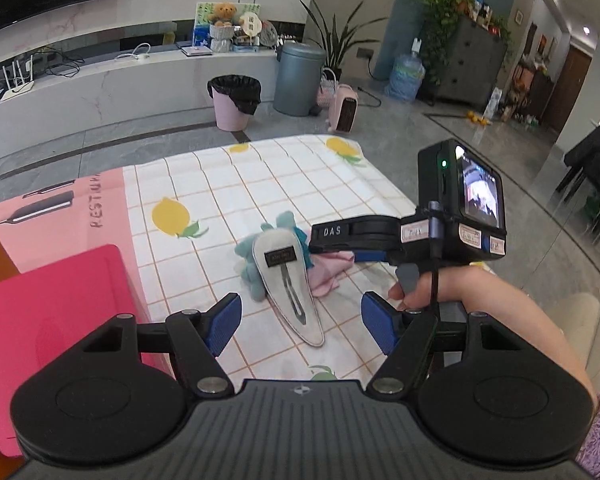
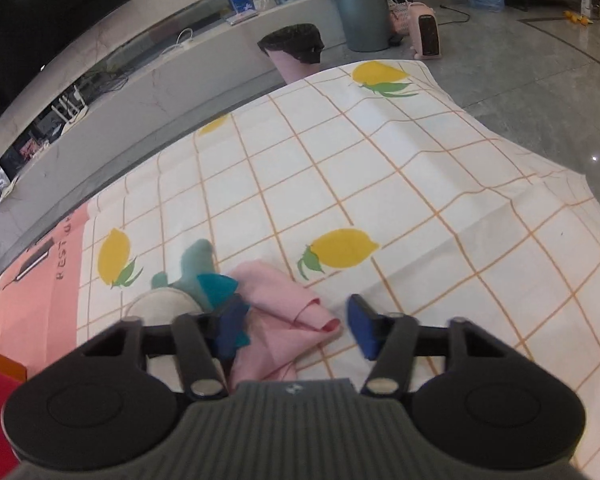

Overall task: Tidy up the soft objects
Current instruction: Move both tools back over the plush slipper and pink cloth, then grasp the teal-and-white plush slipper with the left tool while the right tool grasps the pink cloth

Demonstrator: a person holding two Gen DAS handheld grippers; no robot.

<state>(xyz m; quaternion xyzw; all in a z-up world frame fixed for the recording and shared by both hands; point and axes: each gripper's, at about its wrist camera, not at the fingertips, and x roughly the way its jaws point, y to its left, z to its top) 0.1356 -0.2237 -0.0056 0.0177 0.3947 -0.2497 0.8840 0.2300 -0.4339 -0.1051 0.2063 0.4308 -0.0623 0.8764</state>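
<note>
While the left gripper (image 1: 300, 326) hangs over the lemon-print cloth (image 1: 260, 184) at lower centre of the left wrist view, its blue pads (image 1: 222, 328) stand wide apart w/ nothing between them but the narrow end of a grey-white hair clip (image 1: 290, 284). No contact seen. Clip lies centre frame, over a teal plush toy (image 1: 248, 258); a pink cloth (image 1: 328, 274) sits just right of it, touching. Right gripper (image 1: 340, 246) enters from mid-right, held by a hand (image 1: 428, 288); its tip is over the pink cloth, pads mostly hidden from here. Red box (image 1: 52, 316) at lower left, beside the cloth's pink strip. Background, upper centre: pink bin (image 1: 234, 102) and grey bin (image 1: 300, 78) on the floor.

Right wrist view: right gripper (image 2: 296, 330) at lower centre, jaws part-open. Pink cloth (image 2: 276, 308) lies between the blue pads (image 2: 362, 330); right pad stands clear of the fold's red-edged tip, left pad sits against cloth and teal toy (image 2: 204, 276), contact not certain. No firm grip visible. Clip (image 2: 160, 304) shows only as a pale rounded edge at lower left, behind the left finger. Lemon-print cloth (image 2: 380, 160) fills mid-frame.
</note>
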